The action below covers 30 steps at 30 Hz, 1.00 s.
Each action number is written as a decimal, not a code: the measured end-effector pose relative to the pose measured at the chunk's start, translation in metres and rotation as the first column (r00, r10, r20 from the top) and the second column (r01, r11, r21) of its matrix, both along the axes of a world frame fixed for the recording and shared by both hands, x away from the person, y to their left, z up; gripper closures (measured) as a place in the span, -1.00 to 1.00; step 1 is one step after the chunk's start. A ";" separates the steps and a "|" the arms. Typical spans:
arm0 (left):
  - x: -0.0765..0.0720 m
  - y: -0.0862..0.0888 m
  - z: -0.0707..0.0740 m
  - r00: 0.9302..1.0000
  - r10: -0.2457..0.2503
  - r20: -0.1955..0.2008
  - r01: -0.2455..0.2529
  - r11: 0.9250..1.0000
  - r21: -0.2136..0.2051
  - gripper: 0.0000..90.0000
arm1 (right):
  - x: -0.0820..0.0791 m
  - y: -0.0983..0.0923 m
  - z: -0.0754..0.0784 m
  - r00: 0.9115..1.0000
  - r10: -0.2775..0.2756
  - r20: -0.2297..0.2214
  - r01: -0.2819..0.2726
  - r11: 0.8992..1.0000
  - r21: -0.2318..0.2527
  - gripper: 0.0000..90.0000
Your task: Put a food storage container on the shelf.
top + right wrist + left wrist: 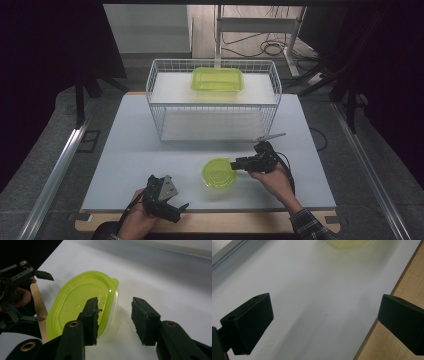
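Your left gripper (172, 207) sat at the table's (125, 150) near edge, jaws spread, empty. Your right gripper (113, 317) straddled the tub's (219, 172) rim mid-table, pads not yet pressing. Basket (212, 100) beyond.

White tabletop (130, 150) on a light wooden board (240, 224) whose edge shows along the near side. Grey floor (45, 145) all around. Metal rails run along the floor on the left (52, 172) and on the right (370, 175). Black curtains (45, 45) close off both sides, leaving the flanks very dark. Behind the table, a pale wall panel (147, 27) and a white metal stand (260, 25) with black cables (267, 49) coiled on the floor beside it. Lighting falls from above, brightest on the tabletop.
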<state>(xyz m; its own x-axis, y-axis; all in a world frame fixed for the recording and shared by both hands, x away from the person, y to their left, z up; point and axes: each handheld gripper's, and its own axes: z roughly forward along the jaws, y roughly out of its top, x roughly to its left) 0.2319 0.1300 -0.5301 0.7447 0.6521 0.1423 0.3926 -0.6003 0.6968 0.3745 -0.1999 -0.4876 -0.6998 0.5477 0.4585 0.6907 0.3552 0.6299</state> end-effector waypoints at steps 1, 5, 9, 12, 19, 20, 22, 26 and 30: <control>0.000 0.000 0.000 1.000 -0.001 0.000 0.001 1.000 0.001 -1.00 | 0.001 0.002 -0.001 1.000 0.003 -0.007 -0.003 1.000 -0.001 0.32; 0.000 0.000 0.000 1.000 -0.005 -0.001 0.005 1.000 0.010 -1.00 | 0.005 0.009 -0.003 0.999 0.019 -0.039 -0.019 1.000 0.002 0.43; 0.000 0.000 0.000 1.000 -0.007 0.000 0.007 1.000 0.012 -1.00 | 0.008 0.011 -0.004 0.997 0.023 -0.075 -0.023 1.000 0.002 0.62; 0.000 -0.001 -0.001 1.000 -0.005 -0.001 0.005 1.000 0.008 -1.00 | 0.009 0.009 -0.005 0.992 0.028 -0.125 -0.025 0.999 0.030 0.73; 0.000 -0.001 -0.001 1.000 -0.006 0.000 0.006 1.000 0.011 -1.00 | 0.008 0.009 -0.003 0.983 0.066 -0.171 -0.053 0.996 0.077 0.80; 0.000 -0.001 -0.001 1.000 -0.006 0.000 0.006 1.000 0.012 -1.00 | 0.007 0.009 -0.002 0.982 0.070 -0.176 -0.055 0.995 0.085 0.81; 0.000 -0.001 -0.001 1.000 -0.006 0.000 0.006 1.000 0.013 -1.00 | 0.006 0.010 -0.001 0.982 0.070 -0.175 -0.055 0.994 0.091 0.81; 0.000 -0.001 -0.001 1.000 -0.007 0.000 0.007 1.000 0.013 -1.00 | 0.005 0.011 0.001 0.984 0.068 -0.167 -0.053 0.994 0.092 0.81; 0.000 -0.001 -0.001 1.000 -0.007 0.000 0.007 1.000 0.013 -1.00 | 0.006 0.009 0.003 0.983 0.064 -0.170 -0.044 0.991 0.123 0.82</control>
